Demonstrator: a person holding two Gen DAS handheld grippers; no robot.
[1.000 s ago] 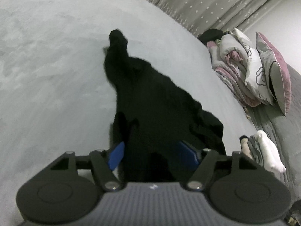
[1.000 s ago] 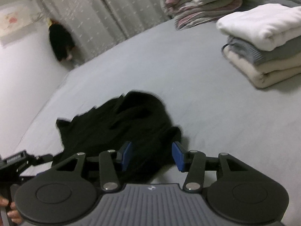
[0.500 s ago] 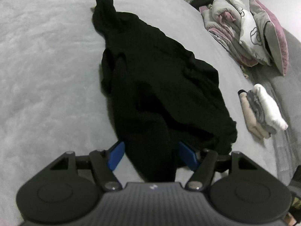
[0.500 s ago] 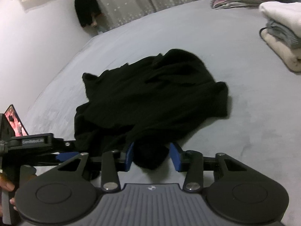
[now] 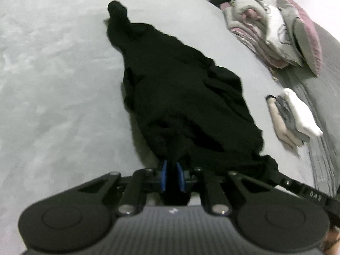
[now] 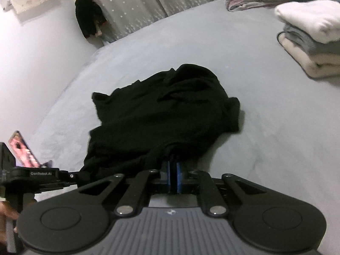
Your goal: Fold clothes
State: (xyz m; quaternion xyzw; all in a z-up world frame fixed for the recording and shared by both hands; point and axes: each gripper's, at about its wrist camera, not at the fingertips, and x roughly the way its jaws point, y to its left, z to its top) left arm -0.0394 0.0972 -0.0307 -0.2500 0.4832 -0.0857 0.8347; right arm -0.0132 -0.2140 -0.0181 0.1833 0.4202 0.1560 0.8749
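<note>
Black garment rumpled on grey bed sheet, stretching from 6 toward 11 o'clock in left wrist view. Left gripper clenched on near hem; right gripper likewise pinching bunched edge. Risk: thin bite slipping under pull, or layers dragging into worse creases. Only left view reveals far tapered end; only right view shows folded stack at 2 o'clock clearly.

A home bedroom. A grey bed fills the view. Star-dotted curtains hang at 12 o'clock, pillows at 2.
</note>
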